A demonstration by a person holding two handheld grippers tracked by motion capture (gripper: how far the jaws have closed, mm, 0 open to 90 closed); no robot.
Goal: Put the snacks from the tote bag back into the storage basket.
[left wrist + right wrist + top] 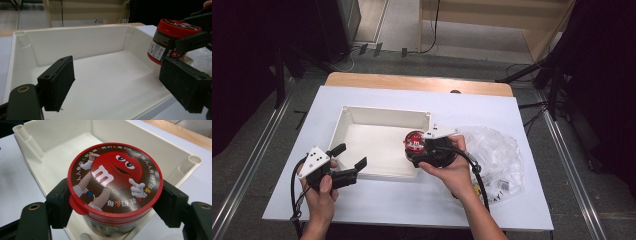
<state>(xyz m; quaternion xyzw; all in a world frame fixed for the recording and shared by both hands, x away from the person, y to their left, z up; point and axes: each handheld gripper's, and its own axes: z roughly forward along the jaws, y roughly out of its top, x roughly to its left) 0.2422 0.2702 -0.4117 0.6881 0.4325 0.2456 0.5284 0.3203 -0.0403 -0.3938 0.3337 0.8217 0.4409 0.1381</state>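
A round tub with a red lid and a red cartoon candy figure on it [115,178] sits between the jaws of my right gripper [113,202], which is shut on it. In the high view this tub [414,140] hangs over the right end of the white box [362,114], with the right gripper [424,152] at the box's near right corner. The left gripper view has the tub [172,41] tilted above the box's right wall. My left gripper [350,156] stands open over the box's near left rim, nothing between its pads [58,82].
The white box [82,42] has a bare floor. A crumpled clear plastic bag [499,155] lies on the white table sheet right of the box. Beyond the sheet runs the table's wooden far edge [417,82]. Cables trail from both grippers toward the near edge.
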